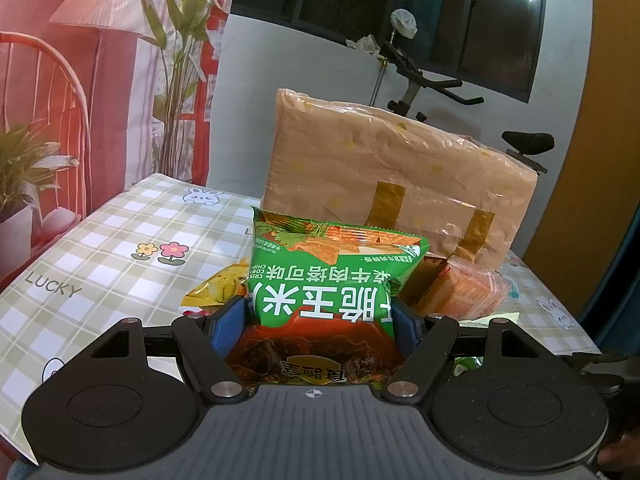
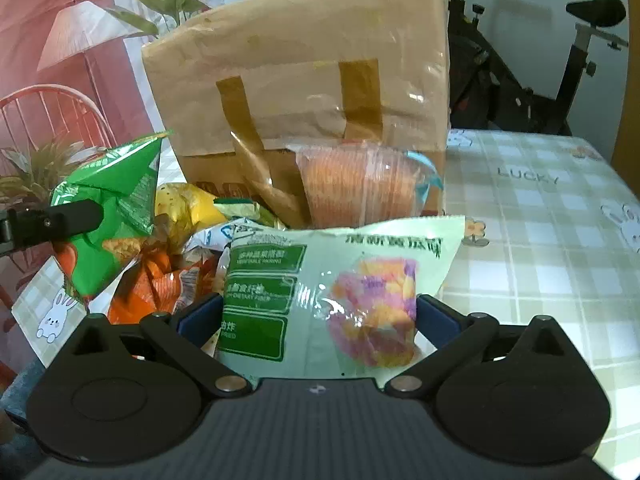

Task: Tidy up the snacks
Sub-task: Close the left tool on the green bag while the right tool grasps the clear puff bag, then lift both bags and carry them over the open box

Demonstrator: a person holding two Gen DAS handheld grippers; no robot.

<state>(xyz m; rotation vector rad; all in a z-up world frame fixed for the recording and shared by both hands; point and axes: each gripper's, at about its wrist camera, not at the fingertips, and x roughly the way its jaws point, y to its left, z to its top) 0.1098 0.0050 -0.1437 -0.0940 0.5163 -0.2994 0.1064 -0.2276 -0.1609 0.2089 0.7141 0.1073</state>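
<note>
Between your left jaws you have a green chip bag [image 1: 320,280] with white lettering, orange chips printed toward its far end and a dark red-brown panel nearest the jaws — the pads [image 1: 230,326] themselves are blue. Just left of those jaws a yellow packet [image 1: 218,286] peeks out; to the right lies an orange sleeve [image 1: 464,290]. Between your right jaws sits a pale mint pouch [image 2: 340,292] with dark green label blocks and a purple-yellow-orange cluster showing through. Beyond both jaws stands a tan box [image 2: 304,80] with darker brown tape strips. The bench [image 1: 120,240] wears a cream-and-sage check — printed with white rabbits and pink and yellow flowers.
</note>
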